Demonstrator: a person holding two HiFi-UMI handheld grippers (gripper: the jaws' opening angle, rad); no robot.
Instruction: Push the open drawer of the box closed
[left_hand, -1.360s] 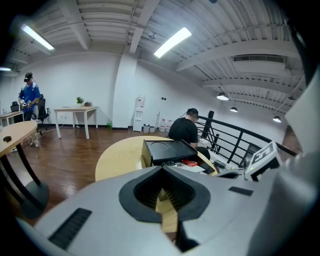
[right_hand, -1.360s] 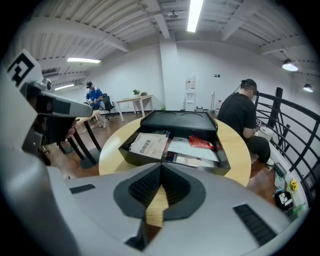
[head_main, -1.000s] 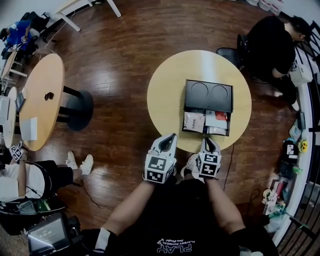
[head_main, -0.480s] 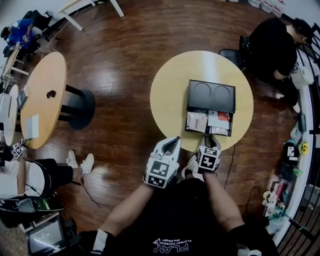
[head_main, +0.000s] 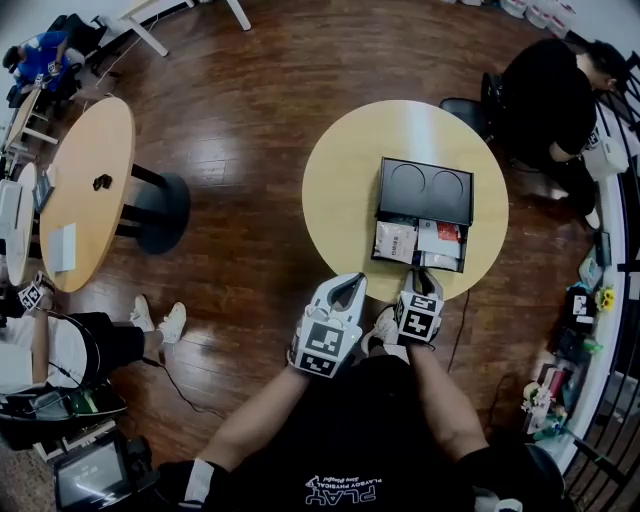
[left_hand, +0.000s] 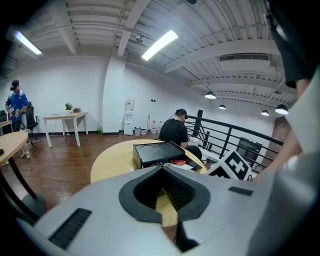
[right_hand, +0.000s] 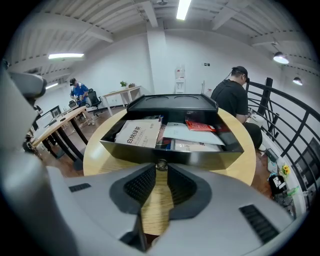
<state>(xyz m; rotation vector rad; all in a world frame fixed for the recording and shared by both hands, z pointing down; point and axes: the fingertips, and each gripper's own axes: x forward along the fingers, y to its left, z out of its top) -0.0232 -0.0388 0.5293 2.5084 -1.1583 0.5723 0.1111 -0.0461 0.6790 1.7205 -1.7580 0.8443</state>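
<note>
Drawer (right_hand: 200, 157) stands pulled out of the black box (head_main: 424, 190), facing the person. Its front wall sits right at the tips of the right gripper (head_main: 422, 279). The small knob (right_hand: 161, 165) shows in the narrow gap between that claw's jaws. The jaws are slightly released rather than clenched, and I cannot tell whether they touch the knob.

Just beyond the claw, inside the drawer, lie a white packet (right_hand: 140, 132) to the left and a red one (right_hand: 202, 125) farther off to the right.

The push would likely go best from where the claw already is, centred on the front wall. It should drive straight ahead along the drawer's line of travel, so the drawer does not skew and bind. A slow, level stroke seems wise: the packets ride high and could catch under the box's top. The box rests loose on the round table (head_main: 340, 180) and may slide away instead of taking the drawer.

The left gripper (left_hand: 161, 169) is clenched on nothing and hangs to the left of the right claw. The box lies ahead of it and to its right, so it is free to brace the box if it slides.
</note>
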